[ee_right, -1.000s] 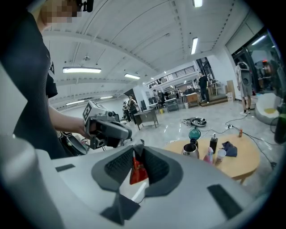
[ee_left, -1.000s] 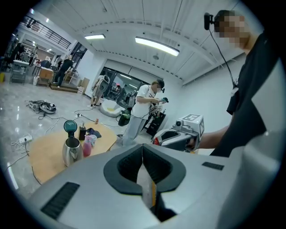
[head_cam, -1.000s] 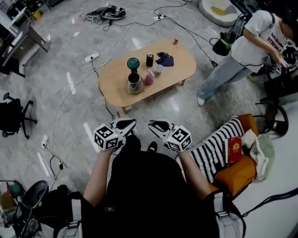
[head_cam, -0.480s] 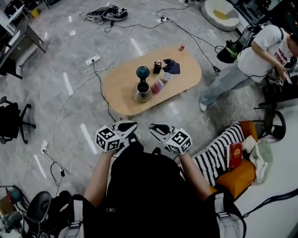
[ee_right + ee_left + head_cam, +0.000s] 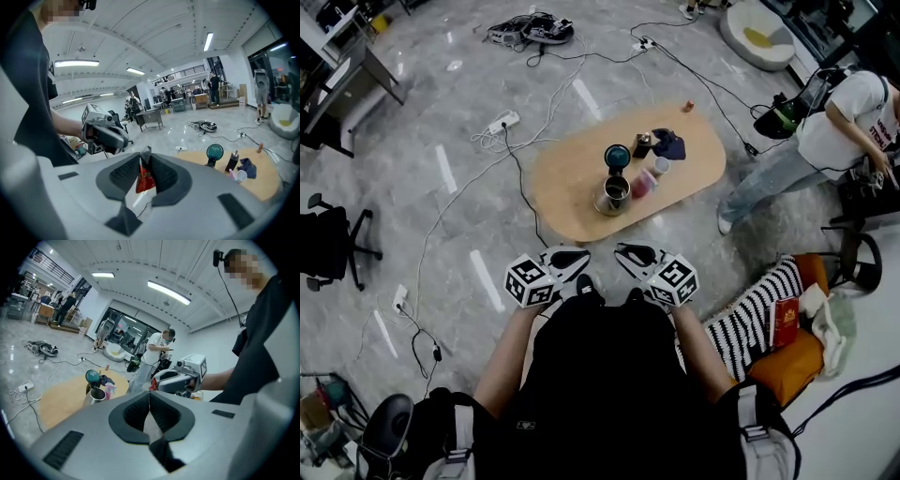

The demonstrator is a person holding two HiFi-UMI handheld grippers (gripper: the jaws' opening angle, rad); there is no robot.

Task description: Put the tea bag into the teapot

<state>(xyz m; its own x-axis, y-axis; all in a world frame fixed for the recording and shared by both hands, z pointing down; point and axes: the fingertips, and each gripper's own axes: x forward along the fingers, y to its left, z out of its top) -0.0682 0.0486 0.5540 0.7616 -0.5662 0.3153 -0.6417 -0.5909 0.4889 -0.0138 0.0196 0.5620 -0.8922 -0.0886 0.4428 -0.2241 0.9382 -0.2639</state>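
while right claw [image 5: 146,151] pinches tea bag [image 5: 144,181], left claw [image 5: 149,394] closed, cables [image 5: 522,183] beside table [image 5: 572,178]

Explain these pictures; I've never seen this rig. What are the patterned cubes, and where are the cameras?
No robot: a person holds a pinching tool in each hand, left tool and right tool; the patterned cubes are part of them. One picture comes from a head camera; the others from a camera on each tool. Ahead stands a wooden table with a metal teapot, teal lid raised, a cup and a dark cloth. The right tool pinches a red tea bag; the left tool is shut, seemingly empty.
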